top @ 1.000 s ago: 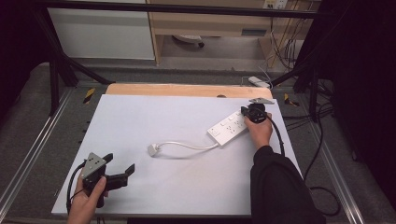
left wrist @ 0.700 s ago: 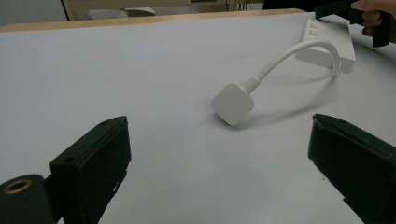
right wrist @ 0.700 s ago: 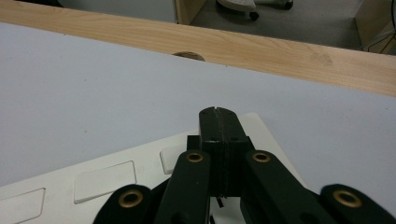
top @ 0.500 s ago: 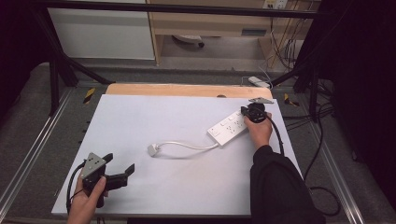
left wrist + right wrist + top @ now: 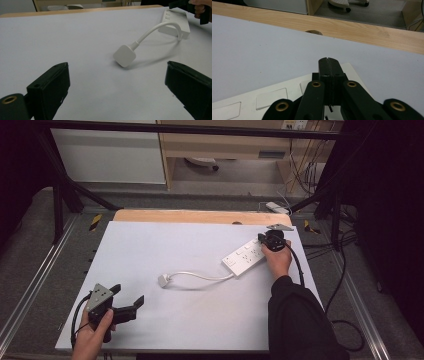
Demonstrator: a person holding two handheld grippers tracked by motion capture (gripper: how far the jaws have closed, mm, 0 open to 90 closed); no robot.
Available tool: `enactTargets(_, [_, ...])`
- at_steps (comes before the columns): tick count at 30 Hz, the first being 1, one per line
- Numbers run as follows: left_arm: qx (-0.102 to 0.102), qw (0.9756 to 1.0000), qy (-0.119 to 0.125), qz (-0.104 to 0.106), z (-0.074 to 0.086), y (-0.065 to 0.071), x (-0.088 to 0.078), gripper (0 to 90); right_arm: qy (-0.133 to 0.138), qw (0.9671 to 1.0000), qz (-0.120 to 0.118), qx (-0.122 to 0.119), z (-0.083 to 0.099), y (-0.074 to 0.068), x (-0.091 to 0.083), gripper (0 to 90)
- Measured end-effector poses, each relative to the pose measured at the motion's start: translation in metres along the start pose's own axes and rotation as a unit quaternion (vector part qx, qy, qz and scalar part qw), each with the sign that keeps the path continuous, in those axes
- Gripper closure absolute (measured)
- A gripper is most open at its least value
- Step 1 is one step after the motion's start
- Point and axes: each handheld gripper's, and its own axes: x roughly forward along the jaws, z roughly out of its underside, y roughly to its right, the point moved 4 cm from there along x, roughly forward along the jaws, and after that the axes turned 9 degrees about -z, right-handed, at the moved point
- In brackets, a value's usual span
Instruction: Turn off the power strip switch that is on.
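A white power strip (image 5: 244, 258) lies slanted at the right of the white table top (image 5: 190, 250). Its short white cable (image 5: 200, 276) curves left to a square white plug (image 5: 164, 280). My right gripper (image 5: 262, 240) is shut and empty, its tips over the strip's far end; in the right gripper view the closed jaws' tip (image 5: 329, 62) sits above the strip (image 5: 272, 97). Whether it touches is unclear. My left gripper (image 5: 127, 295) stands wide open near the front left corner. The plug (image 5: 124, 55) lies ahead of the left gripper (image 5: 117, 85), well apart from it.
A wooden strip (image 5: 200, 216) with a round hole (image 5: 313, 32) borders the table's far edge. Metal frame rails (image 5: 35, 280) run along both sides. Black cables (image 5: 345, 270) trail off the right side onto the floor.
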Motion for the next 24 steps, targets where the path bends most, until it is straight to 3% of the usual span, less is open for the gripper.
enactTargets(24, [0.003,1.0,-0.001,0.001,0.0,0.0002,-0.0006,5.9,0.015,0.9998,-0.009,0.006,-0.0067,-0.0043,-0.0069,90.0])
